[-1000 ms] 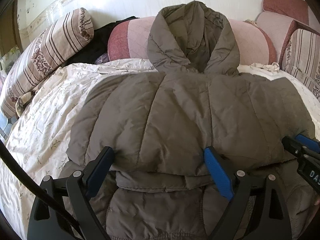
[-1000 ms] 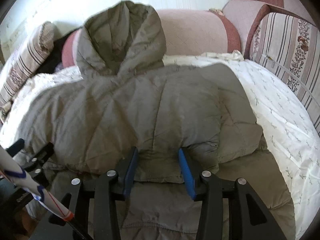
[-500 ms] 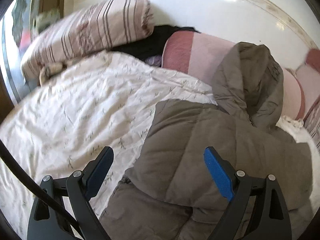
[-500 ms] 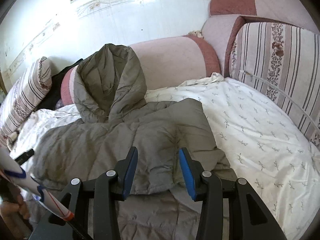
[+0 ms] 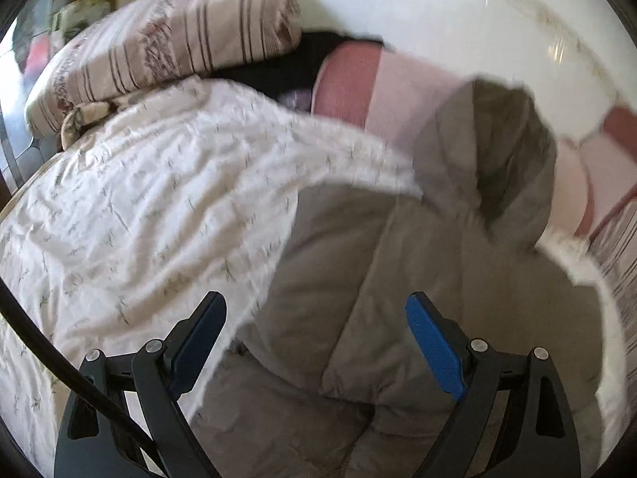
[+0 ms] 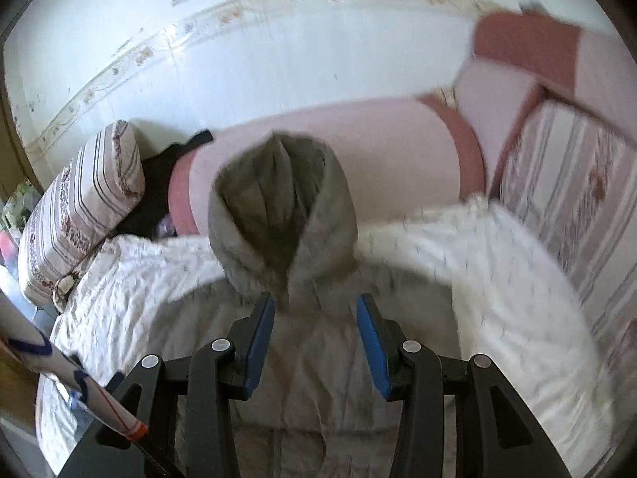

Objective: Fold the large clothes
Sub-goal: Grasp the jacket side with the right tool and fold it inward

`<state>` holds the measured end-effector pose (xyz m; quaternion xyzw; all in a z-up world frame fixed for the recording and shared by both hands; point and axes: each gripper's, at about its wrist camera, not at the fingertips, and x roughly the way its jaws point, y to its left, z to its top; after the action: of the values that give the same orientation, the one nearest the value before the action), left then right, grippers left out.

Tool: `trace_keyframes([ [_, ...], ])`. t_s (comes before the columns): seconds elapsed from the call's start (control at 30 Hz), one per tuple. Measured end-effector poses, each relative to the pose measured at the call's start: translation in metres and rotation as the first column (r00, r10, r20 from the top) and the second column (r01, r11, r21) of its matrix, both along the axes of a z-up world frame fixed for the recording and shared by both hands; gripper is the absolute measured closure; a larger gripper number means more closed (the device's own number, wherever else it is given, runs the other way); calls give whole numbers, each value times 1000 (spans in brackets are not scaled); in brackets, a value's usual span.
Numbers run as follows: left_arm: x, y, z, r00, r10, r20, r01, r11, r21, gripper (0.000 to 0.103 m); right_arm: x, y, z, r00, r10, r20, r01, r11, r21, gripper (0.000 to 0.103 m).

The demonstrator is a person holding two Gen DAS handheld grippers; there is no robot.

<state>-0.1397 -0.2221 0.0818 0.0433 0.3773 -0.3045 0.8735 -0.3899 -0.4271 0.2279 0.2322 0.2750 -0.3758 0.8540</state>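
Note:
A grey-brown quilted hooded jacket (image 5: 398, 279) lies folded on the bed, its hood (image 5: 489, 151) propped against a pink bolster. My left gripper (image 5: 316, 326) is open and empty, held above the jacket's left edge. In the right wrist view the jacket (image 6: 318, 350) lies below my right gripper (image 6: 314, 330), which is open and empty and points at the base of the hood (image 6: 278, 195). Both views are blurred by motion.
A white floral bedsheet (image 5: 139, 219) covers the bed. A striped pillow (image 5: 171, 40) lies at the far left, with a dark garment (image 5: 286, 67) beside it. A pink bolster (image 6: 398, 151) and striped cushions (image 6: 577, 191) line the wall and right side.
Both grippers have let go of the jacket's folded edge and lifted back. The left has swung left over the sheet. The right now points at the hood.

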Motion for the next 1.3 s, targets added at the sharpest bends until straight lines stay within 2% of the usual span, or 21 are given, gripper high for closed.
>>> trace_keyframes([
  [0.07, -2, 6, 10, 1000, 6, 28, -5, 999, -41, 12, 15, -10, 21, 1000, 10, 1, -10, 1000, -14, 55],
  [0.17, -3, 5, 15, 999, -8, 35, 10, 998, -61, 12, 39, -32, 44, 1000, 9, -14, -10, 1000, -30, 54],
  [0.3, -7, -5, 13, 998, -42, 42, 44, 998, -36, 12, 71, -67, 53, 999, -25, -44, 22, 997, -69, 53],
  [0.43, -12, -14, 8, 996, -63, 57, 63, 998, -7, 12, 101, -113, 36, 998, -34, -54, 32, 999, -21, 53],
  [0.7, -20, -35, -7, 992, -103, 71, 99, 994, 53, 12, 144, -184, -28, 992, -82, -98, 88, 994, 57, 53],
  [0.83, -21, -42, -14, 989, -113, 91, 105, 990, 92, 12, 165, -206, -50, 988, -89, -127, 95, 995, 41, 53],
  [1.0, -19, -47, -20, 989, -99, 111, 86, 990, 116, 12, 181, -235, -67, 991, -121, -59, 123, 992, 35, 54],
  [1.03, -18, -48, -21, 989, -98, 112, 85, 989, 119, 12, 184, -238, -69, 991, -124, -55, 126, 991, 33, 55],
  [1.1, -17, -50, -23, 988, -100, 118, 85, 988, 125, 12, 193, -244, -77, 991, -118, -66, 121, 992, 36, 66],
  [1.17, -17, -51, -23, 987, -101, 122, 86, 988, 126, 12, 200, -248, -87, 990, -102, -94, 107, 993, 48, 97],
  [1.2, -16, -51, -23, 987, -103, 123, 87, 988, 126, 12, 200, -247, -91, 989, -104, -107, 109, 993, 45, 97],
  [1.3, -15, -51, -22, 988, -97, 120, 82, 989, 124, 12, 180, -233, -87, 992, -118, -40, 119, 993, 24, 98],
])
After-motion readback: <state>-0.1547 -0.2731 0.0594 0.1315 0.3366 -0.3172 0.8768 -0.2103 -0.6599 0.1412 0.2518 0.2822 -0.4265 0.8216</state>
